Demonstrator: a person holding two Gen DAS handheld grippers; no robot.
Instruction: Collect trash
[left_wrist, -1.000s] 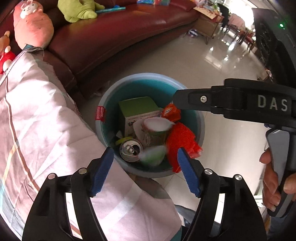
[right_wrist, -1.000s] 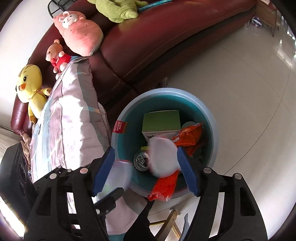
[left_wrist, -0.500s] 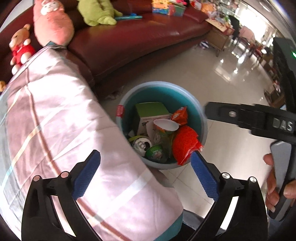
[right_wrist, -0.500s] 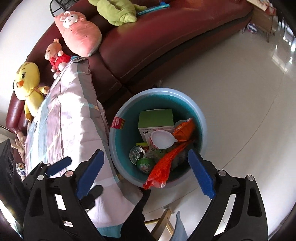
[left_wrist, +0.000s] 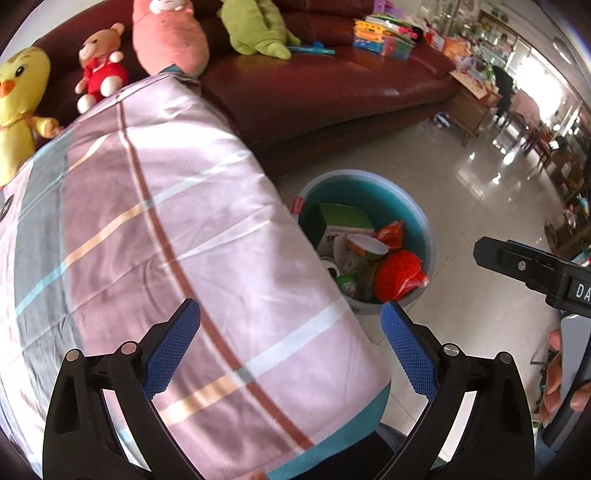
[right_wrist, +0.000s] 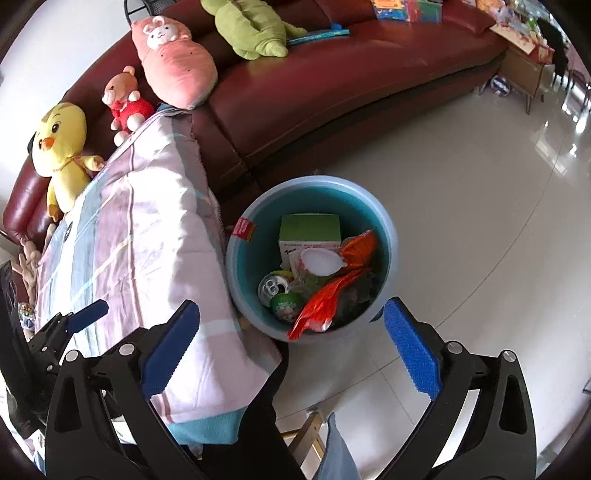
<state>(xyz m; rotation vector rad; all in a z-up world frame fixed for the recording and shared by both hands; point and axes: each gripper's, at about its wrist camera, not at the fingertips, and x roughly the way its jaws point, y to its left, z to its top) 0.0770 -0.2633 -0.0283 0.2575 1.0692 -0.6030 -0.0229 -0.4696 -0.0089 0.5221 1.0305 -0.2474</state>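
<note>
A round blue bin (right_wrist: 391, 236) stands on the tiled floor beside the sofa; in the left wrist view the bin (left_wrist: 419, 218) lies ahead to the right. Inside lie a green box (right_wrist: 309, 229), a drink can (right_wrist: 272, 286), a white-lidded cup (right_wrist: 320, 260), a small green cup (right_wrist: 286, 304) and an orange wrapper (right_wrist: 325, 299). My right gripper (right_wrist: 291, 306) hovers above the bin's near rim, its jaws opening wide with nothing between them. My left gripper (left_wrist: 290, 308) is open and empty over the striped cloth (left_wrist: 166, 240).
A dark red sofa (right_wrist: 351, 74) carries plush toys: a yellow chick (right_wrist: 62, 147), a small bear (right_wrist: 125, 103), a pink one (right_wrist: 177, 70), a green one (right_wrist: 247, 33). Glossy floor (right_wrist: 480, 184) spreads right. A wooden cabinet (left_wrist: 472, 107) stands far back.
Both grippers opened wide and drew up and back from the bin. The white-lidded cup and the small green cup left the jaws and now lie in the bin.
</note>
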